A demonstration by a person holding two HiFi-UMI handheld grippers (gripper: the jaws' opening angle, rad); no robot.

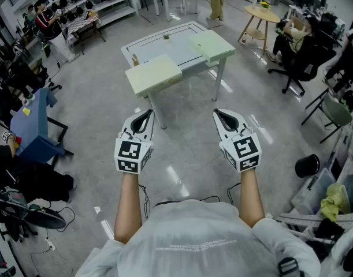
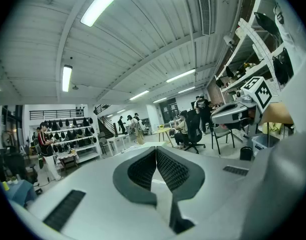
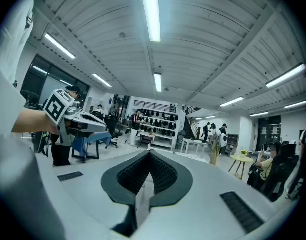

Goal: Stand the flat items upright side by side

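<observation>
**A:** Head view first. How many grippers, and how do they stand?

**B:** Two. The left gripper (image 1: 147,116) and the right gripper (image 1: 221,115) are held side by side over the floor, both closed with nothing in them.

**A:** And the flat things?

**B:** Two pale green boards, both lying flat on the one white table (image 1: 175,49), which is ahead of both grippers and well apart from them. The near board (image 1: 153,74) is ahead of the left gripper. The far board (image 1: 214,44) is ahead of the right gripper and further off. A small dark thing (image 1: 166,37) on the table is too small to tell.

**A:** Left gripper view?

**B:** The left gripper (image 2: 156,149) has its jaws pressed together and holds nothing. I cannot make out the boards here.

**A:** Right gripper view?

**B:** The right gripper (image 3: 149,154) is the same, jaws together and empty. The boards are hidden here too.
</observation>
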